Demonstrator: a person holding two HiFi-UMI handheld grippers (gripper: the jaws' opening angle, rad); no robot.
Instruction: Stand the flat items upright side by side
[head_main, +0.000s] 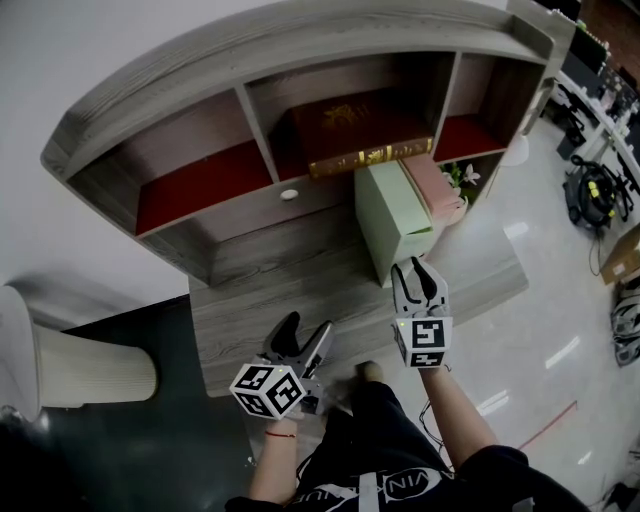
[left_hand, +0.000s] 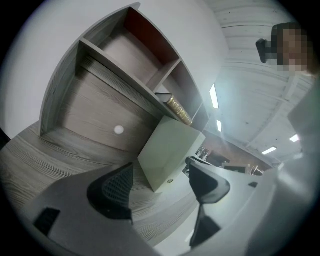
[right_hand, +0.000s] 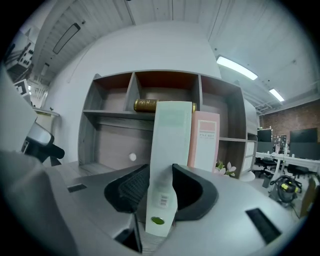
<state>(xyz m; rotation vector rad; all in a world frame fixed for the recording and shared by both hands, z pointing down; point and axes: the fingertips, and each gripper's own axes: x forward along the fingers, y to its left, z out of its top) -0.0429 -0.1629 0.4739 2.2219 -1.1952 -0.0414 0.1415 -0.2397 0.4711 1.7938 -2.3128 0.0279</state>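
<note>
Now right gripper (right_hand: 160, 190) clamps upright green box (right_hand: 172, 135) beside pink box (right_hand: 205, 142); left gripper (left_hand: 160, 182) spread, empty. Next, probably: release without tipping.

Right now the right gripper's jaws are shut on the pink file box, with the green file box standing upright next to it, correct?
Not quite. The right gripper has its jaws shut on the green file box; the pink file box is the one standing upright next to it. The right gripper view shows this.

Two file boxes (green box (head_main: 393, 220), pink box (head_main: 432, 181)), one book (head_main: 355, 135), one shelf unit (head_main: 300, 42).
</note>
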